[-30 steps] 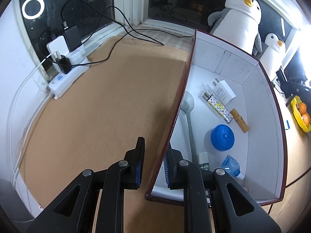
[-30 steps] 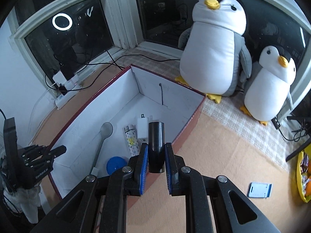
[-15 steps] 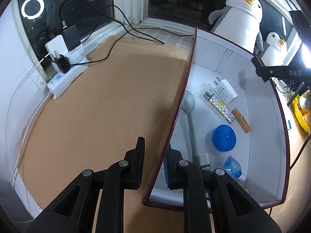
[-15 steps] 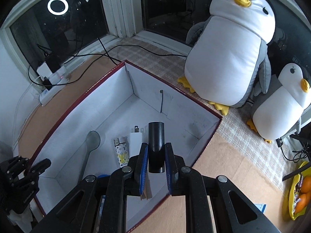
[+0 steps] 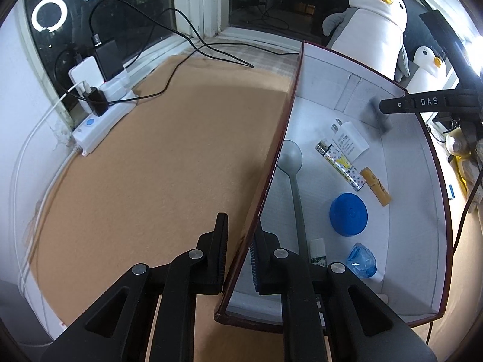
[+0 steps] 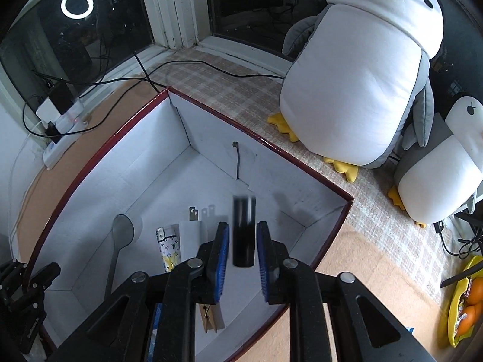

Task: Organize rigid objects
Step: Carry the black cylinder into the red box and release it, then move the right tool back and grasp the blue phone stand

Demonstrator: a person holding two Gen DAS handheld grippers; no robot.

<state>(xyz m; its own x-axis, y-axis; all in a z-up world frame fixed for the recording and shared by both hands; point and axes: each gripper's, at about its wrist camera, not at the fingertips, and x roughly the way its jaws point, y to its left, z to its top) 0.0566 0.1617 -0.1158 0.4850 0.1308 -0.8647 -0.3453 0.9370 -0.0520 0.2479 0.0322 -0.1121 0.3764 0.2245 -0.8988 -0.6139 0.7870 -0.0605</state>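
Observation:
A white box with a dark red rim (image 5: 280,138) stands on the brown tabletop. My left gripper (image 5: 240,229) is shut on its near side wall, one finger outside and one inside. My right gripper (image 6: 241,226) hangs over the box's inside with its jaws opening. A black cylinder (image 6: 244,232), blurred by motion, sits between the blue pads with a gap on each side. In the left wrist view the right gripper (image 5: 422,102) shows as a black bar over the far wall. On the box floor lie a grey spoon (image 5: 289,157), white charger (image 5: 350,138), patterned lighter (image 5: 341,166), clothespin (image 5: 375,185) and blue lid (image 5: 348,214).
A small blue bottle (image 5: 362,259) and a white tube (image 5: 318,250) lie at the box's near end. A power strip (image 5: 99,117) with cables sits by the window. Two plush penguins (image 6: 356,75) (image 6: 437,169) stand behind the box. A yellow bowl of oranges (image 6: 465,301) is at right.
My right gripper has moved forward and down over the box, and its jaws have parted from the black cylinder, which now blurs between them. The left gripper has kept still on the wall.

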